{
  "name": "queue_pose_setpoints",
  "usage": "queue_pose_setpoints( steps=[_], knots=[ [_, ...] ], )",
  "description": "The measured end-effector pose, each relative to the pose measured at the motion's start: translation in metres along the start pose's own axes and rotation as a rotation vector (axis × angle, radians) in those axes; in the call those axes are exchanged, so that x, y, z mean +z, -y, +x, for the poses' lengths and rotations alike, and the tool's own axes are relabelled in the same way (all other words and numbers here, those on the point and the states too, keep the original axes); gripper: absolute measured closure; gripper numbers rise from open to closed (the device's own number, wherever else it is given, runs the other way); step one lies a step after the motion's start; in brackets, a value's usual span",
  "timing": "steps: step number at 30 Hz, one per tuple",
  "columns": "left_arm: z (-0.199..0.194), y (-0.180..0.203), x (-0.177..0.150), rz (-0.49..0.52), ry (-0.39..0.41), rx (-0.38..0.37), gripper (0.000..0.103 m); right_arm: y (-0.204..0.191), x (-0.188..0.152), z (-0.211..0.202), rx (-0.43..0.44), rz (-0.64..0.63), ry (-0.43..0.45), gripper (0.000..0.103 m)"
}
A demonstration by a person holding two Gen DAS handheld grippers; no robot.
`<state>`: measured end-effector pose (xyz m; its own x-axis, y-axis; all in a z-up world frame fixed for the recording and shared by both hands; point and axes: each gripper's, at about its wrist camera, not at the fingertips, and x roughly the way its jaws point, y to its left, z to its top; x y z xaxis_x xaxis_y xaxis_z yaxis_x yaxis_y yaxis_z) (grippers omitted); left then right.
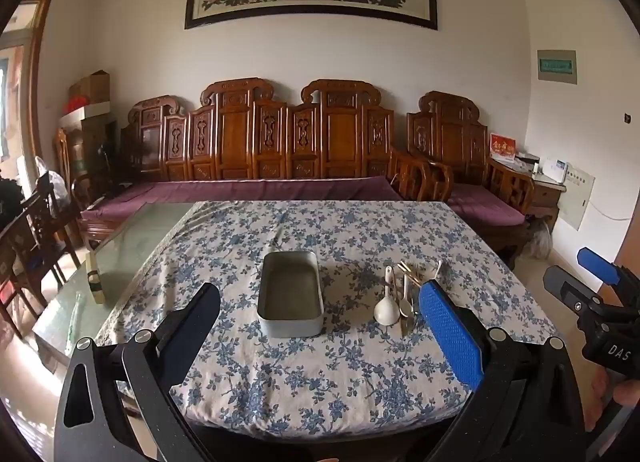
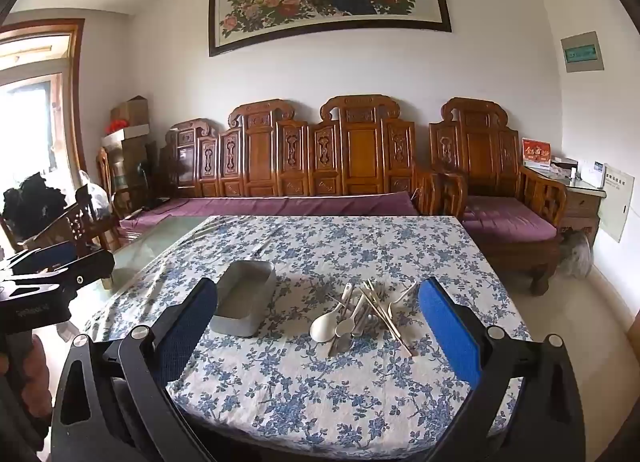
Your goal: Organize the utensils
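Observation:
A grey metal tin [image 1: 291, 294] stands open and empty on the flowered tablecloth [image 1: 320, 374]; it also shows in the right wrist view [image 2: 244, 308]. To its right lies a pile of utensils [image 2: 362, 316]: white spoons, metal spoons and chopsticks, also seen in the left wrist view [image 1: 402, 294]. My left gripper [image 1: 320, 306] is open and empty, held above the table's near edge in front of the tin. My right gripper [image 2: 318, 304] is open and empty, held in front of the utensil pile. Each gripper shows at the edge of the other's view.
The cloth covers part of a glass-topped table [image 1: 132, 246]; bare glass lies to the left. A carved wooden sofa with purple cushions [image 2: 320, 198] stands behind the table. Wooden chairs [image 1: 36, 230] stand at the left.

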<state>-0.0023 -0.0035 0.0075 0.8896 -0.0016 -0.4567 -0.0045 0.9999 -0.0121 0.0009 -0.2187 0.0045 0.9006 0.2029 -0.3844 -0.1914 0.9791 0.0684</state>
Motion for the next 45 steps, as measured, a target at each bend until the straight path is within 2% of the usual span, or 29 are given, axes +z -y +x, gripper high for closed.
queue_pose_setpoints(
  steps=[45],
  knots=[
    [-0.0078, -0.0016, 0.0047, -0.006, 0.012, -0.009, 0.006, -0.0043, 0.0096, -0.0079, 0.005, -0.004, 0.012, 0.002]
  ],
)
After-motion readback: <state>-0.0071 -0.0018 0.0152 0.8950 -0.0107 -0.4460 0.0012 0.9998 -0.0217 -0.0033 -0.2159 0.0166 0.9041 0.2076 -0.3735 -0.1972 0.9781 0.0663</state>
